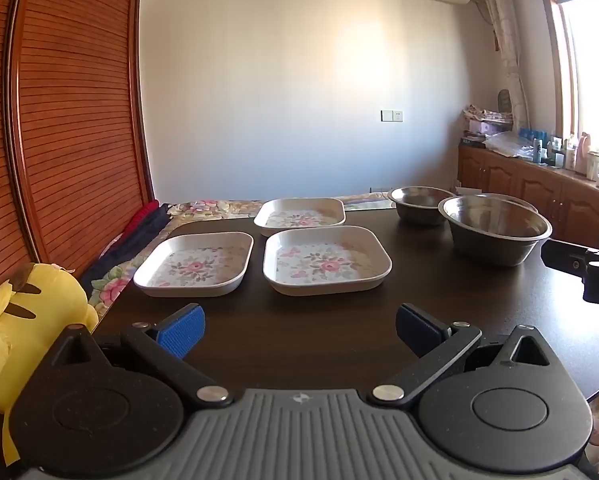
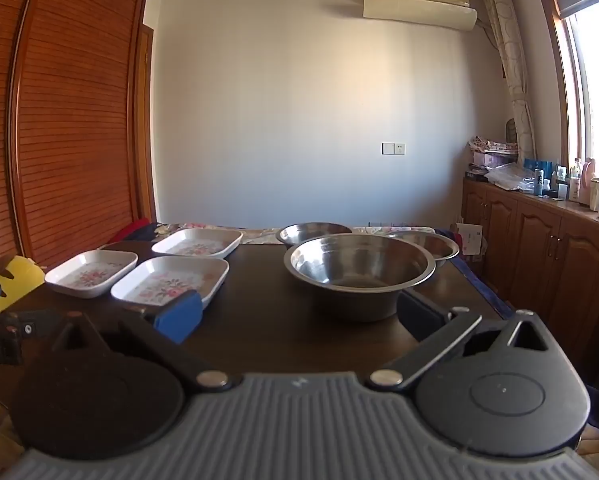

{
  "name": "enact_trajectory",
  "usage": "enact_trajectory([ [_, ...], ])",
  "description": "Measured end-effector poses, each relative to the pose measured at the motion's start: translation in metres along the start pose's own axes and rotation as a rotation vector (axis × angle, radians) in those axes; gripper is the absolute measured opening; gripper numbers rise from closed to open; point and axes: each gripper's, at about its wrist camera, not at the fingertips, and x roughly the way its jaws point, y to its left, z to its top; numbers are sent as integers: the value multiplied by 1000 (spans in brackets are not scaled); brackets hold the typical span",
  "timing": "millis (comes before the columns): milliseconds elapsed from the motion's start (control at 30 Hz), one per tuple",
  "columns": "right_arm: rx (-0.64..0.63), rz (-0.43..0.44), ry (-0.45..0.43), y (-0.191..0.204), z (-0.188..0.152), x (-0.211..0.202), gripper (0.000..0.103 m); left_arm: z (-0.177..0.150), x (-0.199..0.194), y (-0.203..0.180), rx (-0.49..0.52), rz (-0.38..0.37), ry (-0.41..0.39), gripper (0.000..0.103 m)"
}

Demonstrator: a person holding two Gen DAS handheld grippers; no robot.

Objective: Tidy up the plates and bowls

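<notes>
While both tools hang level above the near edge of the dark table (image 1: 439, 280), we see the left gripper (image 1: 299, 334) spread wide and empty, facing three floral plates (image 1: 326, 261), and the right gripper (image 2: 299, 316) equally spread, aimed at the nearest of three steel bowls (image 2: 359, 270).

The left gripper (image 1: 299, 334) is held level, its two blue-padded fingers (image 1: 181, 330) spread wide apart with nothing between them. The right gripper (image 2: 299, 314) is also held level, its fingers (image 2: 179, 316) spread equally wide and gripping nothing. Each gripper shows at the edge of the other's view: the right one's black body off beyond the left gripper's right finger, the left one's beyond the right gripper's left finger
</notes>
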Motion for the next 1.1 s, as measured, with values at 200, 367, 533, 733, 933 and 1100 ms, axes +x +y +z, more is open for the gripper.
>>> enact_trajectory([
  [200, 0, -7, -2, -3, 0, -1, 103, 2, 0, 6, 0, 2, 1, 103],
  [367, 3, -7, -4, -3, -1, 1, 103, 2, 1, 5, 0, 5, 2, 103],
  [533, 3, -7, -3, -4, 0, 0, 103, 4, 0, 2, 7, 5, 4, 103],
  [733, 3, -6, -3, -4, 0, -1, 103, 4, 0, 2, 6, 3, 4, 103],
  [933, 2, -4, -1, -4, 0, -1, 103, 4, 0, 2, 6, 3, 5, 103],
  [1100, 2, -4, -1, -3, 0, -1, 103, 5, 0, 3, 6, 3, 5, 103],
])
